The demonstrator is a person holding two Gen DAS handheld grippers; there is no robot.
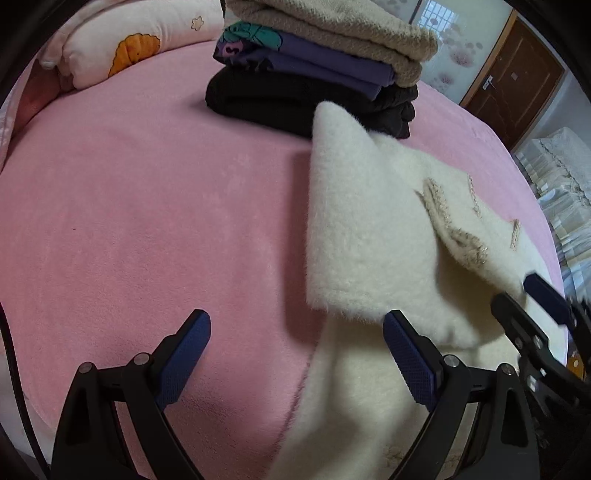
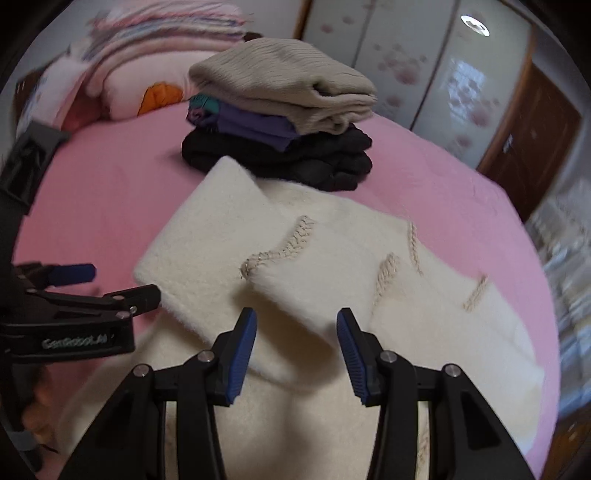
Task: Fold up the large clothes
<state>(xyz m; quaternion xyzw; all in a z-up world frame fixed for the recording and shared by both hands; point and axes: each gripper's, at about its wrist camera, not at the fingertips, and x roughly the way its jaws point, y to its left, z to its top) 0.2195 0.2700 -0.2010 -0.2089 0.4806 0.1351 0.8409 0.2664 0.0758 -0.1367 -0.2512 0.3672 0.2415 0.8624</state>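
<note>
Covering the whole work surface is a pink bedsheet [image 1: 147, 229], fleecy and smooth, stretched over a bed that fills both wrist views. At its far edge lies a pale pink pillow [image 1: 140, 40] printed with an orange shape, with striped bedding [image 2: 162, 26] heaped behind it. Beyond the bed stand frosted sliding wardrobe doors [image 2: 399, 62] patterned with faint pink blossoms, and to their right a brown wooden door [image 1: 517, 77] with a metal handle. A second bed or sofa under checked fabric [image 1: 565, 206] shows at the right margin.

No containers appear. A stack of folded clothes [image 2: 280, 133] sits on the sheet: a black garment at the bottom, a purple one with a teal print in the middle, a beige ribbed knit on top.

The cream fleece garment [image 1: 369, 229], with braided beige trim, lies flat on the sheet just in front of the stack, one folded sleeve or panel laid across its body and its far corner nearly touching the black garment.

The left gripper [image 1: 295, 350] hangs released, jaws spread wide above the sheet and the garment's left edge, nothing between them. The right gripper [image 2: 295, 350] hovers over the garment's near portion, jaws partly apart and grasping nothing.
</note>
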